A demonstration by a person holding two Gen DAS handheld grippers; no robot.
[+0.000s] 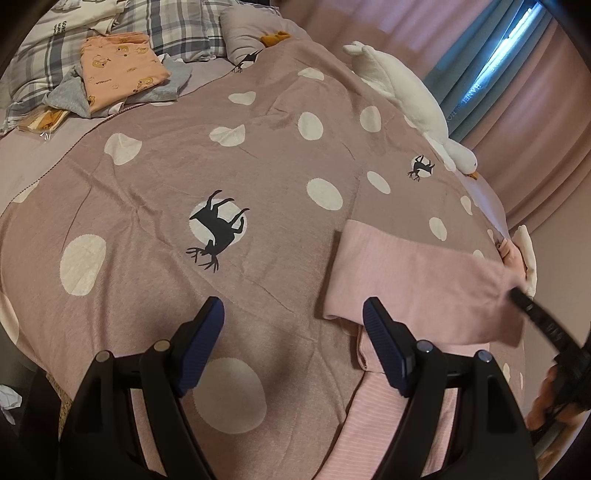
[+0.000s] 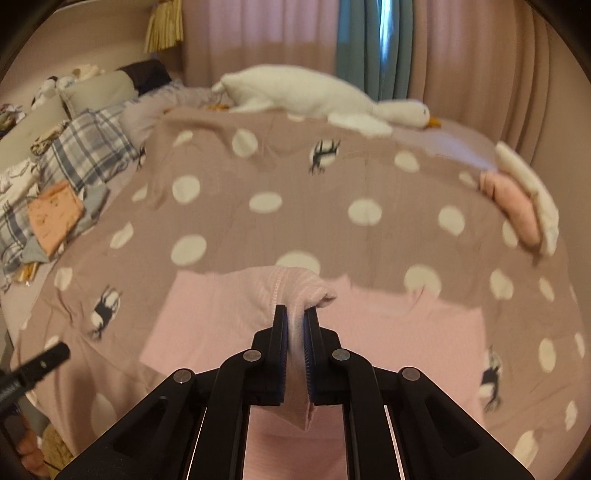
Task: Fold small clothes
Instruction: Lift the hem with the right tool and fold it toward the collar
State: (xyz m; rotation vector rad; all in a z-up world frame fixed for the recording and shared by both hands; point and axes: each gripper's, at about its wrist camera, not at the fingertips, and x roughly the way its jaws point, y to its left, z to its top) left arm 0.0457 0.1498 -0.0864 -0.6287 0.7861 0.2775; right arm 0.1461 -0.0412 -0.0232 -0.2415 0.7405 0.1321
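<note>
The right claw was clenched on a bunched edge of the pink garment, the cloth pinched between its pads and a ribbed seam fold spilling out above the tips. The left claw stood released, with nothing between its fingers; its right finger lay over the garment's near edge and its left one over bare blanket.

The step in hand looked like a fold in progress: one edge raised off the bed by the right claw while the rest lay flat. The next move would likely call for carrying that edge across to the opposite side and laying it down square, and the free left claw might need to pin or take a second corner so the cloth did not drag or skew.

The garment lay on the near part of the bed, on the dotted blanket with deer prints. It was pale pink, soft and thin. In the left wrist view a flat rectangular panel lay over a finely striped part nearer the camera. Which kind of garment it was could not be told.

A stack of folded clothes sat well apart by the plaid pillows. A plush goose lay along the far side, and another pink piece sat near the right edge of the bed.
</note>
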